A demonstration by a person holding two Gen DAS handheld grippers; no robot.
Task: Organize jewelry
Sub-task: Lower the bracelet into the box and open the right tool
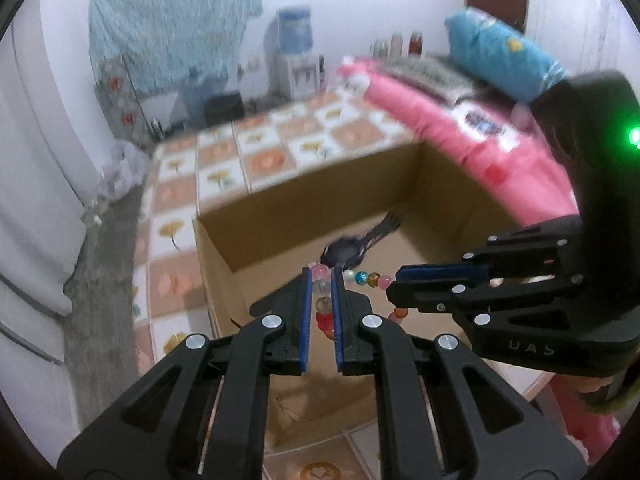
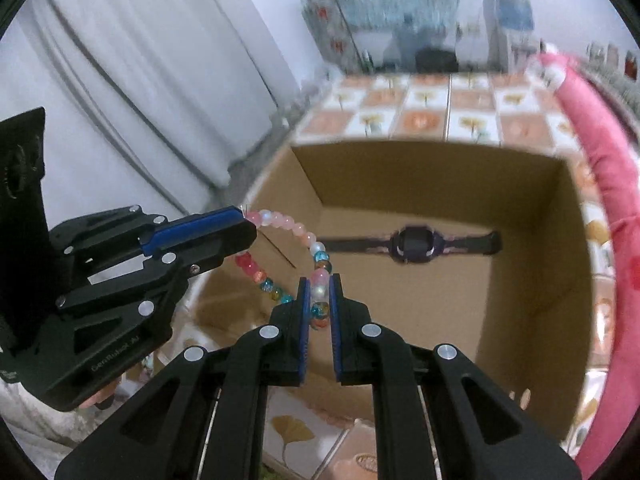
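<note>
A bracelet [image 2: 280,222] of pink, red, blue and amber glass beads hangs in the air between both grippers, over the near edge of an open cardboard box [image 2: 532,280]. My left gripper [image 1: 321,276] is shut on one side of the bead bracelet [image 1: 362,278]. My right gripper [image 2: 319,280] is shut on the other side; in the left wrist view that right gripper [image 1: 394,284] comes in from the right. In the right wrist view the left gripper [image 2: 250,226] reaches in from the left. A dark purple wristwatch [image 2: 412,245] lies flat on the box floor; the left wrist view also shows this wristwatch [image 1: 352,249].
The cardboard box [image 1: 440,192] stands on a floor of flower-patterned tiles [image 1: 224,168]. A pink mattress [image 1: 480,120] with a blue pillow [image 1: 500,52] runs along the right. White panels [image 2: 140,72] stand to the left. A water dispenser [image 1: 294,52] stands at the far wall.
</note>
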